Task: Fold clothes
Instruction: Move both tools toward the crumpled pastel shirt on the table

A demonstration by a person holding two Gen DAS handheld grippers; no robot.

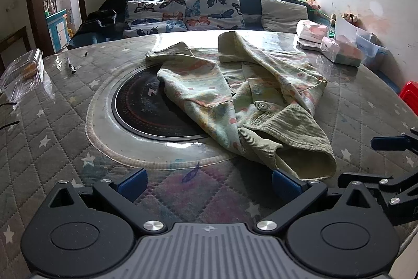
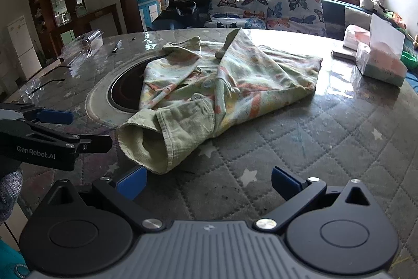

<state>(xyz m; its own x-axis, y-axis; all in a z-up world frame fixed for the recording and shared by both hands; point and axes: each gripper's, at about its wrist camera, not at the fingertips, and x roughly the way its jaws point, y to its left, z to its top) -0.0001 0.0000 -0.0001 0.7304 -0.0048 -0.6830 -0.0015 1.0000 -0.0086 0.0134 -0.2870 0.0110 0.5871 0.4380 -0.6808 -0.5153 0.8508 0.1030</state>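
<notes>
Fingers of both the left gripper [image 1: 207, 183] and the right gripper [image 2: 207, 182] are spread wide and hold nothing, while the rumpled jacket [image 1: 235, 93] lies on the desk [image 1: 65, 137], stretching toward 12 o'clock, its open sleeve end [image 2: 142, 145] nearest, just beside both.

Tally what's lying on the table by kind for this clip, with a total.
Garment: 1
Pen: 1
Clear plastic container: 1
Tissue packs: 2 that I can make out
Total: 5. The far right clutter may hide more. The left claw and right claw are open and hold nothing.
</notes>
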